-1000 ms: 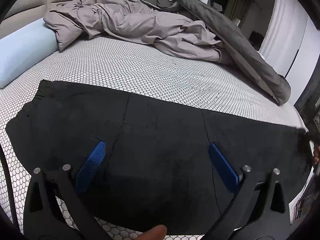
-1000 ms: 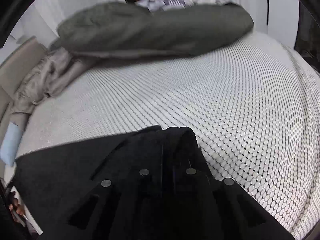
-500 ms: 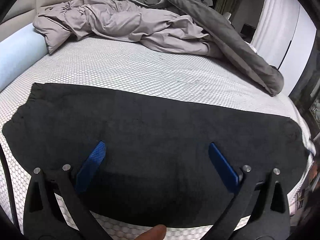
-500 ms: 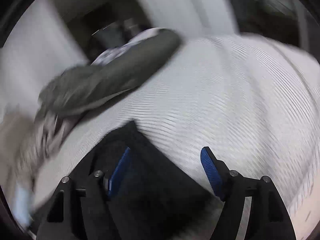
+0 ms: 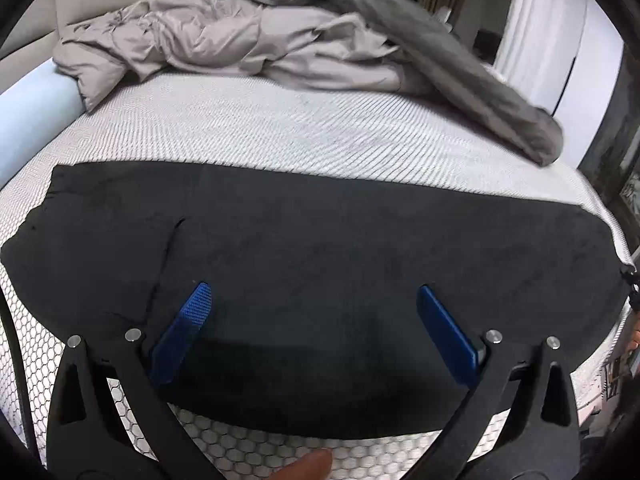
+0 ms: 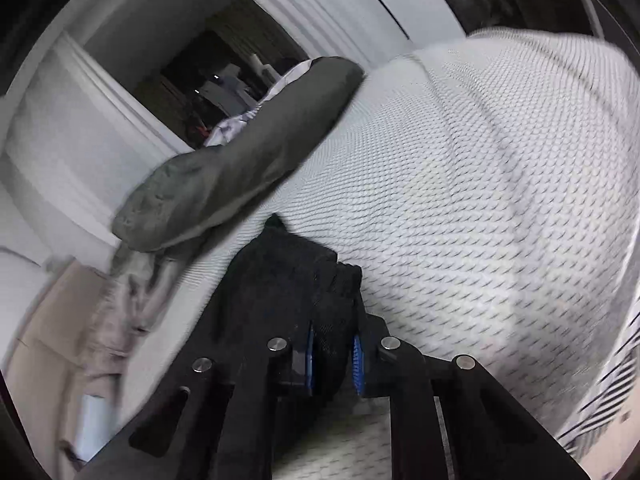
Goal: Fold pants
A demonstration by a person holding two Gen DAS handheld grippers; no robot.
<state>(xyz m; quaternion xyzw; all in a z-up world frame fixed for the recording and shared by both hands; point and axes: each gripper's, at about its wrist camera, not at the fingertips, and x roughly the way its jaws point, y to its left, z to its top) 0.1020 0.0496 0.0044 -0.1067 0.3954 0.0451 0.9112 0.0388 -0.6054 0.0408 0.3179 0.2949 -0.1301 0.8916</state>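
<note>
Since 0.5 s ago the right gripper (image 6: 334,354) has gone from spread wide to clamped on a bunched end of the black pants (image 5: 320,280), lifting that end off the bed (image 5: 280,136), while the left gripper (image 5: 316,320) still hangs gaping and empty above the cloth. Pants lie as 1 long flat band from 9 to 3 o'clock in the left view; I judge the lengthwise fold done, the end-over-end fold just starting
</note>
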